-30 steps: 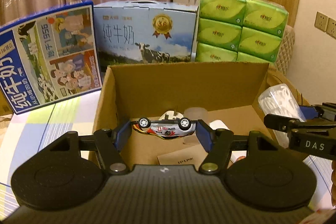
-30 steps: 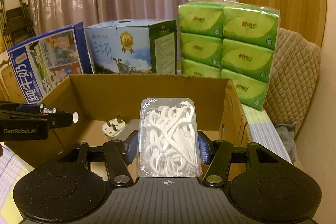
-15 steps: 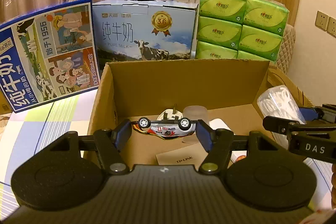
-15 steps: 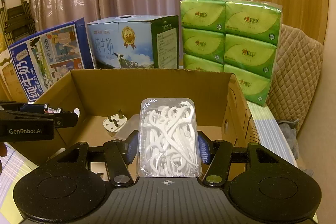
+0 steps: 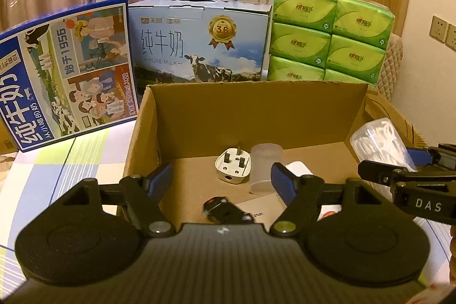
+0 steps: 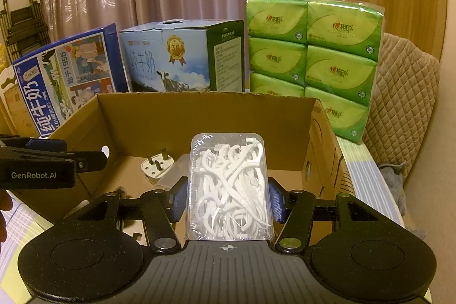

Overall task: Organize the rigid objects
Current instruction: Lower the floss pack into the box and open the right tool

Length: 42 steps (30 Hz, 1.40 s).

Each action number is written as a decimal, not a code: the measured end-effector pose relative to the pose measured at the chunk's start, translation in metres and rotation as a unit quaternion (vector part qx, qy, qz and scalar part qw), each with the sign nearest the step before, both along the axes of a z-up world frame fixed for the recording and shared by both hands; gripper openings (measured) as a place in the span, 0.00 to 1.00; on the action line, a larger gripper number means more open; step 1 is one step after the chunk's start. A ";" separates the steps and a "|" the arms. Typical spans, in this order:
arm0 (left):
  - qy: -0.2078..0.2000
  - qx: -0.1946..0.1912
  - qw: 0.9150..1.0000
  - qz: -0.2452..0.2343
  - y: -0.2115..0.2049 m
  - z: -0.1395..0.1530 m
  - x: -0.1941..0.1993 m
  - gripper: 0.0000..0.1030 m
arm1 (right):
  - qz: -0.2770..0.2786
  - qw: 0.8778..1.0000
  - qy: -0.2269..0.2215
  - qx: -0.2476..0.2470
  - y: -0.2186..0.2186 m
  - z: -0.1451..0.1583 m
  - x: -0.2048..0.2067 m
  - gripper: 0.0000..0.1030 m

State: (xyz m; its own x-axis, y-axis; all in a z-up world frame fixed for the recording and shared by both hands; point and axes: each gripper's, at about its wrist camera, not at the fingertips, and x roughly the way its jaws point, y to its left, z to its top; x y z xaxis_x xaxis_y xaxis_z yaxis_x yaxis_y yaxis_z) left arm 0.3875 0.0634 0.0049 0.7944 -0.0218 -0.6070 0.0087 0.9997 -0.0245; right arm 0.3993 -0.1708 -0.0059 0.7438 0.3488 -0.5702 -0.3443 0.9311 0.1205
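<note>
1. At the far left, a blue milk box (image 5: 65,81) is seen leaning, and a pale blue milk box (image 5: 199,44) is stood beside it. Both are behind the cardboard box (image 5: 256,110).
2. The left tool (image 5: 222,178) is held over the near left part of the cardboard box. Its jaws have just been opening, and nothing is pressed between them now.
3. The toy car (image 5: 221,208) is seen as a dark blur just below the left tool, over the floor of the cardboard box. It looks let go, and whether it has landed cannot be told.
4. The toy car is judged to be small, light and hard. It may roll on its wheels, so it is best pinched across its two sides.
5. A white plug (image 5: 233,165) and a cloudy plastic cup (image 5: 266,168) are lying deeper in the cardboard box, close together.
6. The right tool (image 6: 226,197) is clamped on the floss pick box (image 6: 228,187), above the right part of the cardboard box.
7. The floss pick box is judged to be light, with thin clear walls that are smooth and may slip. It is best held by its two long sides, as it is now, and not squeezed hard.
8. At the far right, green tissue packs (image 6: 310,56) are stacked behind the cardboard box.
</note>
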 end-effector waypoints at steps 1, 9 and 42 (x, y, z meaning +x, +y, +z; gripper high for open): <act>0.000 0.001 1.000 -0.001 -0.001 0.000 0.000 0.70 | 0.000 1.000 0.000 0.000 0.000 0.000 0.000 0.52; 0.001 0.006 1.000 -0.007 -0.004 0.000 0.000 0.70 | 0.000 1.000 0.002 0.000 0.000 -0.001 0.000 0.52; -0.001 0.007 1.000 -0.013 -0.007 0.002 -0.001 0.70 | -0.004 1.000 0.003 0.008 -0.003 -0.002 0.003 0.52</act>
